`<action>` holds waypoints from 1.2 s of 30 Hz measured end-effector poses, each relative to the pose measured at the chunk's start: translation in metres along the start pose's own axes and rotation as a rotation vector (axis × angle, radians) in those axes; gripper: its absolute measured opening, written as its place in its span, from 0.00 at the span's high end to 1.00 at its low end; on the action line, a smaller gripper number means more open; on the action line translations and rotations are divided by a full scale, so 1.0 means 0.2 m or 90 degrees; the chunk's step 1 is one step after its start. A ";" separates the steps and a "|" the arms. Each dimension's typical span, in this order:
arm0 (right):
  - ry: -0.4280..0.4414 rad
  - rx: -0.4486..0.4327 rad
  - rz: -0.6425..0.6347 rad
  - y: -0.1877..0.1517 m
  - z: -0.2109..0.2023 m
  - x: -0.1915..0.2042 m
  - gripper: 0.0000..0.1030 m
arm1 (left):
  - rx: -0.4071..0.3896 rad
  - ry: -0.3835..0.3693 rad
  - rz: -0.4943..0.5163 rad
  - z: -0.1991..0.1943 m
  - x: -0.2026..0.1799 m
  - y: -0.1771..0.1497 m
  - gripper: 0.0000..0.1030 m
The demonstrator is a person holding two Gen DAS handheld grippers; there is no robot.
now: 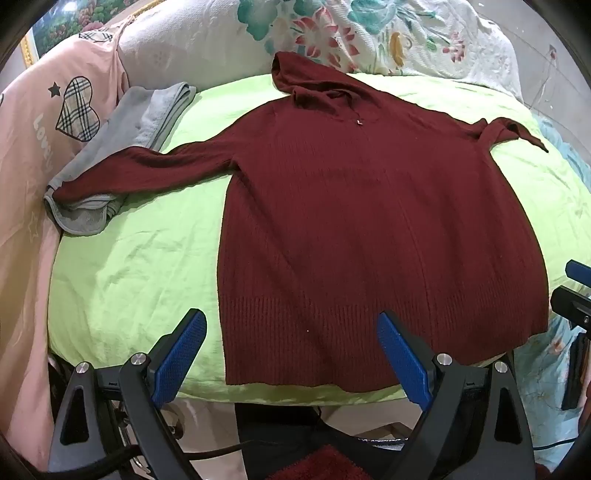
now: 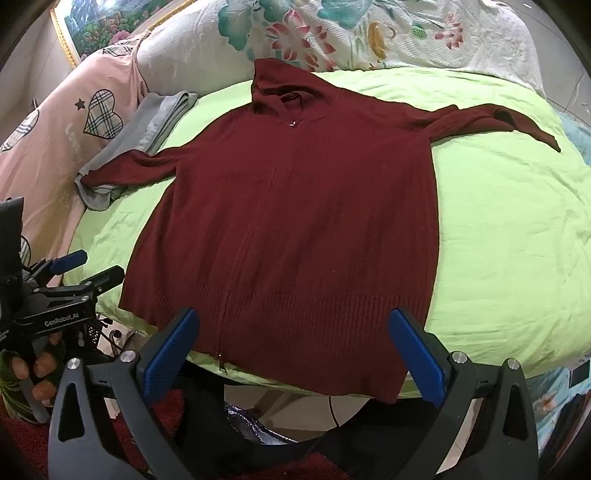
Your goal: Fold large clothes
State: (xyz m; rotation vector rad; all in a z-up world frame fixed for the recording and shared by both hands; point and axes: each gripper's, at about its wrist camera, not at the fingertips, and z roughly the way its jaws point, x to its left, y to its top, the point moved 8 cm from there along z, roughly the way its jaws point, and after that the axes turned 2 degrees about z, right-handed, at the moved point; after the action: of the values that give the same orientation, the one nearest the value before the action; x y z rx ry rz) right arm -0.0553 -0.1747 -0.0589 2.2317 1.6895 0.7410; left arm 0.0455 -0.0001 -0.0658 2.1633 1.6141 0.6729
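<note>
A dark red knitted hooded zip sweater [image 1: 351, 221] [image 2: 295, 229] lies flat, front up, on a lime-green sheet [image 1: 147, 266] [image 2: 498, 240]. Both sleeves are spread out sideways and the hood points away from me. My left gripper [image 1: 291, 332] hovers open over the hem's near left part, nothing between its blue pads. My right gripper [image 2: 291, 332] also stands open above the hem's near right part, empty. The left gripper [image 2: 70, 273] shows at the left edge of the right wrist view, held by a gloved hand [image 2: 33, 369].
A grey folded towel [image 1: 122, 147] [image 2: 147, 129] lies under the left sleeve's cuff. A pink quilt with plaid hearts [image 1: 55, 110] is on the left, a floral white cover [image 1: 369, 33] behind. The sheet's near edge drops off below the hem.
</note>
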 end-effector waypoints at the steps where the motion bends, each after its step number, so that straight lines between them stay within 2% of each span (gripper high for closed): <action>1: 0.000 0.000 0.000 0.00 0.00 0.00 0.01 | 0.001 0.001 0.000 0.00 0.00 0.00 0.09; 6: 0.000 0.001 0.001 0.00 0.00 0.00 0.01 | 0.006 0.002 0.002 0.01 0.00 0.00 0.09; 18: 0.002 -0.002 0.006 0.00 0.00 -0.02 0.01 | -0.019 -0.003 -0.005 0.01 0.01 0.00 0.09; 28: 0.000 0.000 0.008 0.00 0.00 -0.02 0.01 | -0.010 -0.005 0.000 0.01 -0.01 -0.01 0.09; 36: 0.002 -0.003 0.016 0.00 0.00 -0.02 0.01 | -0.010 -0.023 -0.009 0.02 -0.03 0.01 0.09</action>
State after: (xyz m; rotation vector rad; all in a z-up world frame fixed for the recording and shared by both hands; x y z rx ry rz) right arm -0.0554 -0.1779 -0.0599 2.2531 1.6627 0.7528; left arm 0.0469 -0.0055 -0.0687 2.1391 1.5985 0.6356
